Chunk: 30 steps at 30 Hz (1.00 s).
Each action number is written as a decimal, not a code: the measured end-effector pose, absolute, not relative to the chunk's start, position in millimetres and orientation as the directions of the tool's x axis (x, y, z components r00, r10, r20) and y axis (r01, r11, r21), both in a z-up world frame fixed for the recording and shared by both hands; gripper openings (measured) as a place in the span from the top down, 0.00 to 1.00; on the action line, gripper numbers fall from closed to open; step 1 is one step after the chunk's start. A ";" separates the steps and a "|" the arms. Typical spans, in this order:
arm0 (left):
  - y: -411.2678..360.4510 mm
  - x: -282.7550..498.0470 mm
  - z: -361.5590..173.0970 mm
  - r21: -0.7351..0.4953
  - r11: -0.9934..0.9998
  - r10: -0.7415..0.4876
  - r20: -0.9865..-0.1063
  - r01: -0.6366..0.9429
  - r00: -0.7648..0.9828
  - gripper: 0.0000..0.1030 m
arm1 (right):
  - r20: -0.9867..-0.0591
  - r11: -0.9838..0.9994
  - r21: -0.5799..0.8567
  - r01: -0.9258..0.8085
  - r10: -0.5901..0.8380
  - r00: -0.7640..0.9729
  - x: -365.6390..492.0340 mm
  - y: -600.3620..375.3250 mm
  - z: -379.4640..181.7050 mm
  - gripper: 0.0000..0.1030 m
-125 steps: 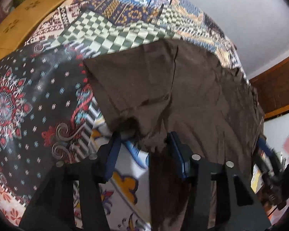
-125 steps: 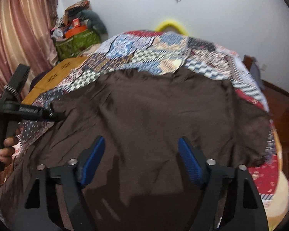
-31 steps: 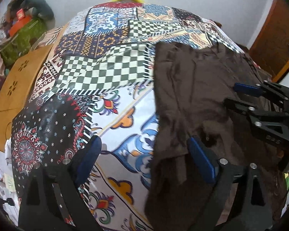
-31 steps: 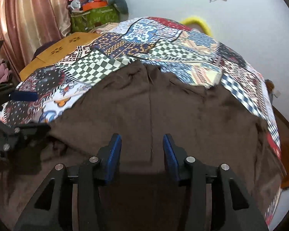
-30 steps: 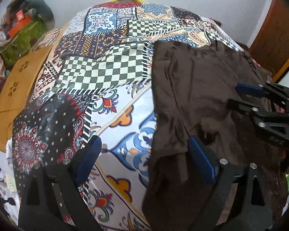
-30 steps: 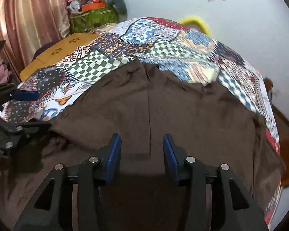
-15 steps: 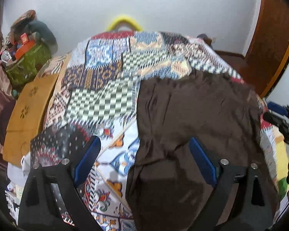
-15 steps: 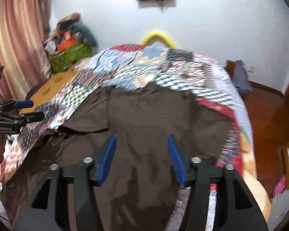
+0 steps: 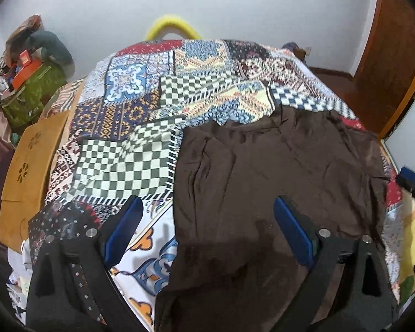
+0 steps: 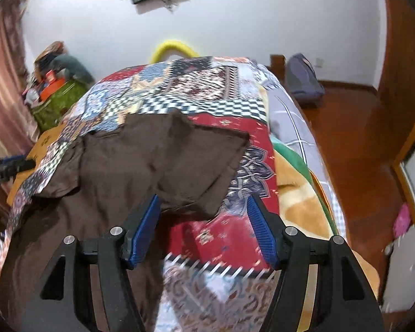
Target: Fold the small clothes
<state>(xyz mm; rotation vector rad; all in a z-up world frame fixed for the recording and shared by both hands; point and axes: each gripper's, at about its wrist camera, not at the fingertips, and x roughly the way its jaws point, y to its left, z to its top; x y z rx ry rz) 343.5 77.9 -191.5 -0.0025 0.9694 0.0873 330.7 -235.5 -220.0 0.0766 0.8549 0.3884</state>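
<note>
A dark brown garment (image 9: 262,179) lies spread on the patchwork bedspread (image 9: 141,116); its left side is folded in to a straight edge. My left gripper (image 9: 207,229) is open and empty, held above the garment's near left part. In the right wrist view the garment (image 10: 130,171) lies left of centre, with its right sleeve (image 10: 204,163) sticking out flat. My right gripper (image 10: 203,227) is open and empty above that sleeve's near edge. Each gripper shows at the other view's edge: the right one (image 9: 412,182) and the left one (image 10: 8,166).
The bed's right edge drops to a wooden floor (image 10: 354,149) with a grey bag (image 10: 301,80). A wooden board (image 9: 27,171) and a green box of clutter (image 9: 27,94) stand to the left. A yellow ring (image 9: 174,27) is behind the bed.
Both grippers have lifted and pulled back from the garment. The right gripper opened wider and swung right towards the sleeve. The left side fold made earlier stays in place.
</note>
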 end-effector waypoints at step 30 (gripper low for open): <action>75.7 344.7 -194.7 0.028 0.998 0.057 -0.817 -0.059 0.573 0.09 | -0.661 0.868 0.228 -0.441 0.471 0.585 382.7 -186.5 -166.3 0.94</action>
